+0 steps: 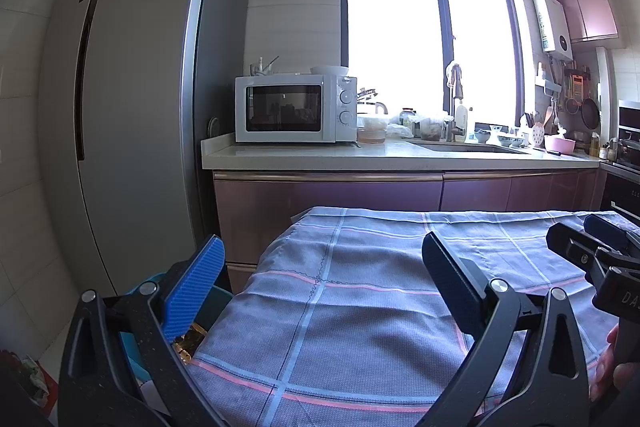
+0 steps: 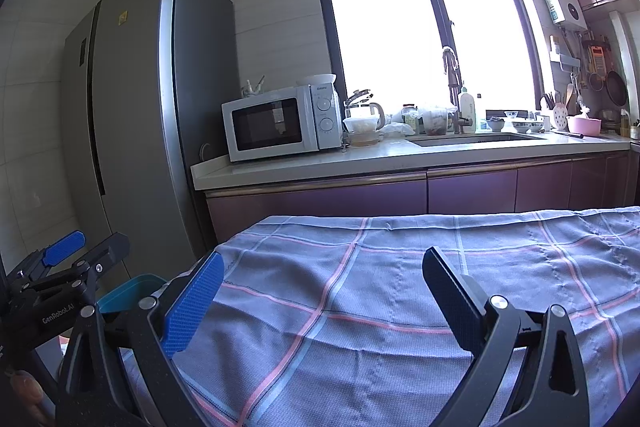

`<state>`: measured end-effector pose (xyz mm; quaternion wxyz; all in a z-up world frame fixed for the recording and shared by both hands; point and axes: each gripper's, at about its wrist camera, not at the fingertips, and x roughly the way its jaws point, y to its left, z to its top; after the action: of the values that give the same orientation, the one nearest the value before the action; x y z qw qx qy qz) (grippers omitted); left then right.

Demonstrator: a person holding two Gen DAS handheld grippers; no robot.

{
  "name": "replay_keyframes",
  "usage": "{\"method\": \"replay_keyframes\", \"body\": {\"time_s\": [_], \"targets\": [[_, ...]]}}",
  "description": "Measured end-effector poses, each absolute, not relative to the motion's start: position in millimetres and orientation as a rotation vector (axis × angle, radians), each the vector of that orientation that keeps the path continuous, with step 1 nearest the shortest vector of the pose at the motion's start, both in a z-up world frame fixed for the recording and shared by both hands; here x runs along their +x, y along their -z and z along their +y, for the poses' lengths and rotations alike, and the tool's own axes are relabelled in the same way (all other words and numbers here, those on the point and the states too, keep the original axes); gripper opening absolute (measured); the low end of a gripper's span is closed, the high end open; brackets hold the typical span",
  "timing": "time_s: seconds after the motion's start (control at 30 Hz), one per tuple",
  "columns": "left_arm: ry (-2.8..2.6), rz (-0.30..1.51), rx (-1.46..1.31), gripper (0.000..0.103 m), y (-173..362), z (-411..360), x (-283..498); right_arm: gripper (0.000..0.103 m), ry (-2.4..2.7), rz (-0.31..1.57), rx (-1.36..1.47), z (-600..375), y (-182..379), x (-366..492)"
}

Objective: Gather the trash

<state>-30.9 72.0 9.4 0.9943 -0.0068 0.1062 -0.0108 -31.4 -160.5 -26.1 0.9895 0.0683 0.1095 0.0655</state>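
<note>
Both the left gripper (image 1: pixel 320 291) and the right gripper (image 2: pixel 320 303) had their jaws wide open, holding nothing, above the checked cloth (image 1: pixel 360 307) on the surface. A shiny gold wrapper (image 1: pixel 190 341) lay in the blue bin (image 2: pixel 128 293) at the left edge. The best move looked like searching slowly for more trash.

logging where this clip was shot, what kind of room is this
A home kitchen, most likely. A white microwave stands on the countertop beside a tall grey refrigerator, with a sink and faucet under the window. Nearer, a plaid cloth covers a table.
</note>
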Motion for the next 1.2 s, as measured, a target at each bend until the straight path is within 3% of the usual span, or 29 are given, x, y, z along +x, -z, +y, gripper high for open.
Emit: {"method": "replay_keyframes", "body": {"time_s": [1.2], "targets": [[0.017,0.218,-0.011,0.097,-5.8,72.2,-29.3,0.096,-0.119,0.218,0.143,-157.1,27.2,-33.2]]}}
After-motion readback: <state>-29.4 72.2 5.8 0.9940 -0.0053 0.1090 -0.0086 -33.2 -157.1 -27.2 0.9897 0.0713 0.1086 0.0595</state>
